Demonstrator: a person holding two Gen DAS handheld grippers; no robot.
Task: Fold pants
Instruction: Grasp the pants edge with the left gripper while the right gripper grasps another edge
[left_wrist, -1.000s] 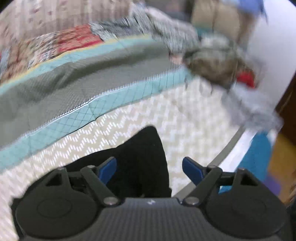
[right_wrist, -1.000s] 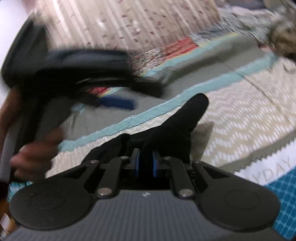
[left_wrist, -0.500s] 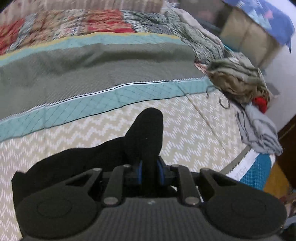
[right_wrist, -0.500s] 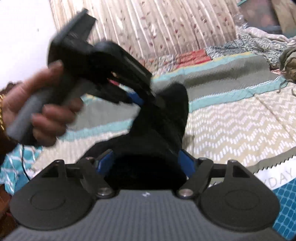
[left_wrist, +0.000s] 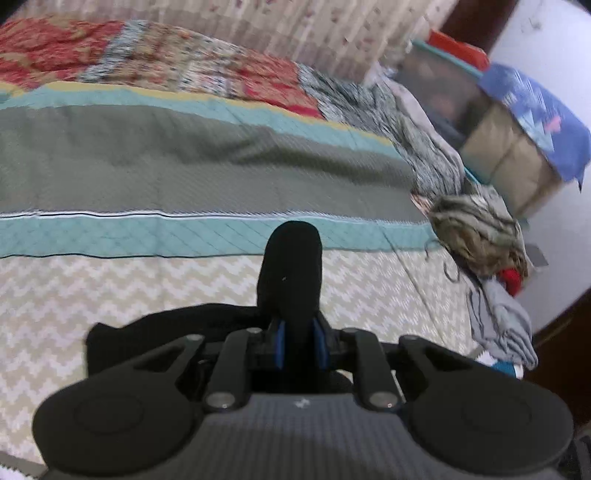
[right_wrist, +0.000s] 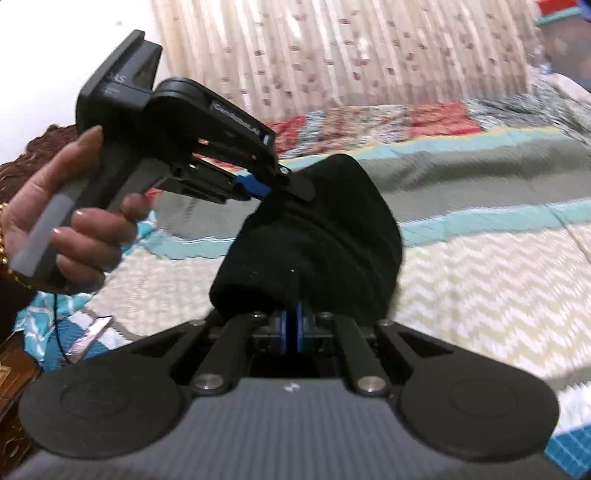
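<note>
We find the left claw (left_wrist: 298, 341) clamped narrow on a fold of the black pants (left_wrist: 291, 273), which stands up just ahead of its blue pads (left_wrist: 279, 343). The rest of the cloth trails down to its left onto the quilt (left_wrist: 184, 288). The grip sits at the cloth's edge, which we judge is meant to lift that edge clear for a fold.

The right claw (right_wrist: 295, 332) is pinched almost fully together on the same pants (right_wrist: 314, 243), with only a thin layer between its pads. The cloth rises in a hump directly ahead of it. At the hump's upper left, the other claw (right_wrist: 258, 188) bites the fabric, held by a hand (right_wrist: 62, 218). With two holds apart, we judge the garment is being raised and spread between them before it is laid over.

Farther off, right of the left claw, a pile of clothes (left_wrist: 480, 236) lies on the bed's edge. Beyond it stands a covered box (left_wrist: 517, 155), well apart from the work.
</note>
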